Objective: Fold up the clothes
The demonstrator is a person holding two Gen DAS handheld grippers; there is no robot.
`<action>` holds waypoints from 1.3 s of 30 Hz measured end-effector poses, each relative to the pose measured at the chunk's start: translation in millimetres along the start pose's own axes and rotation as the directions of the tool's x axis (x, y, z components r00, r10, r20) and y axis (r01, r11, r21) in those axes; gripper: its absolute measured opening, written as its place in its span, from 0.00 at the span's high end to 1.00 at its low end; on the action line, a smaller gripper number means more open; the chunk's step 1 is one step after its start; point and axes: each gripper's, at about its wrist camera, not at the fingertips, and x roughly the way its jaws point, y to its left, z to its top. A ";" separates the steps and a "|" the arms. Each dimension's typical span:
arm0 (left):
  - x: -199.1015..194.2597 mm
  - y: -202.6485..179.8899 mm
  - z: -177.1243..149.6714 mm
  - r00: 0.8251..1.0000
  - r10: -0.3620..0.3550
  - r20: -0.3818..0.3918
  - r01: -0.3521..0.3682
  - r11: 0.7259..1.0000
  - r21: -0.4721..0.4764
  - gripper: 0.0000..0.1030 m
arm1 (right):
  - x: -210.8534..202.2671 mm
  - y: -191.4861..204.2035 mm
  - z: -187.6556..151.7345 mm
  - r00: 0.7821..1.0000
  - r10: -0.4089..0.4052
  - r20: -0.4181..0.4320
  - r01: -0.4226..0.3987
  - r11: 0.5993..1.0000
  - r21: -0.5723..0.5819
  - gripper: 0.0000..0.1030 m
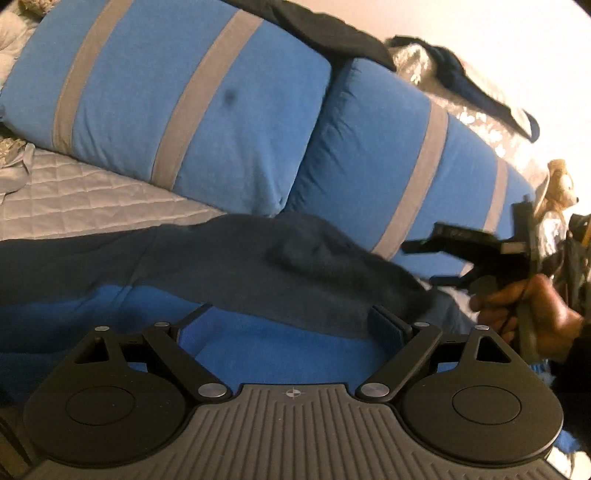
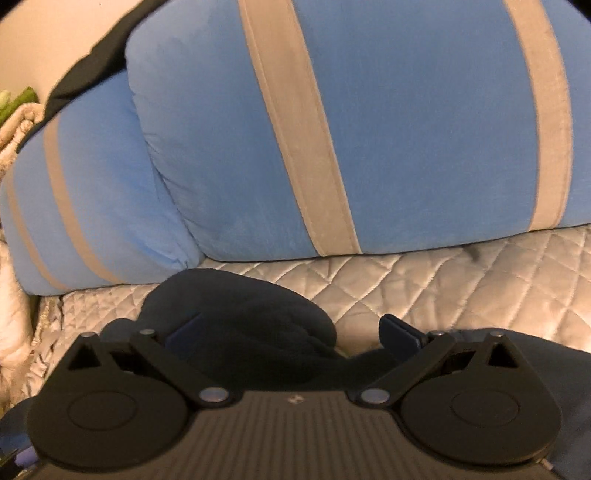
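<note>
A dark navy garment (image 1: 258,266) with a bright blue panel (image 1: 280,343) lies spread on the quilted bed. My left gripper (image 1: 291,317) is open, its jaws wide apart just above the garment's dark fold. My right gripper (image 1: 443,258) shows in the left wrist view at the right, held in a hand, jaws apart. In the right wrist view the right gripper (image 2: 291,332) is open over a rumpled dark end of the garment (image 2: 251,325), which lies between and under its fingers.
Two large blue pillows with grey stripes (image 1: 192,96) (image 2: 369,129) lean along the back of the grey quilted bedspread (image 2: 461,288). Dark clothes (image 1: 332,29) lie on top of the pillows. A stuffed toy (image 1: 561,184) sits at the far right.
</note>
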 end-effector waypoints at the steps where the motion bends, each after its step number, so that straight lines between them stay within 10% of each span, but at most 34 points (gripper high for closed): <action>1: -0.2 -1.2 -1.1 1.000 -0.004 0.009 0.004 1.000 0.007 0.13 | 7.0 -0.3 0.8 1.000 0.002 -0.012 -0.002 1.000 0.001 0.00; 12: 6.9 -29.2 -10.6 1.000 -0.028 0.000 0.028 0.987 0.156 0.13 | 63.3 -11.3 1.5 0.994 0.062 -0.090 -0.049 0.989 0.142 0.05; 21: 10.2 -21.9 -8.4 1.000 -0.015 -0.019 0.017 0.994 0.111 0.13 | 52.5 9.4 -6.6 0.996 0.088 -0.012 -0.088 0.996 0.022 0.73; 25: 11.6 -16.8 -7.7 0.999 -0.015 -0.029 0.017 0.996 0.082 0.13 | 22.8 36.7 -18.7 0.995 0.055 0.081 -0.036 0.973 -0.227 0.76; 34: 10.1 -6.3 -5.1 0.999 -0.036 -0.020 0.037 0.999 0.013 0.13 | -35.0 85.3 -82.4 0.971 0.029 0.236 0.139 0.738 -0.661 0.84; 39: 9.4 -3.0 -4.2 0.999 -0.045 -0.013 0.045 0.999 -0.010 0.13 | -51.7 104.5 -139.2 0.967 0.027 0.254 0.208 0.494 -0.844 0.85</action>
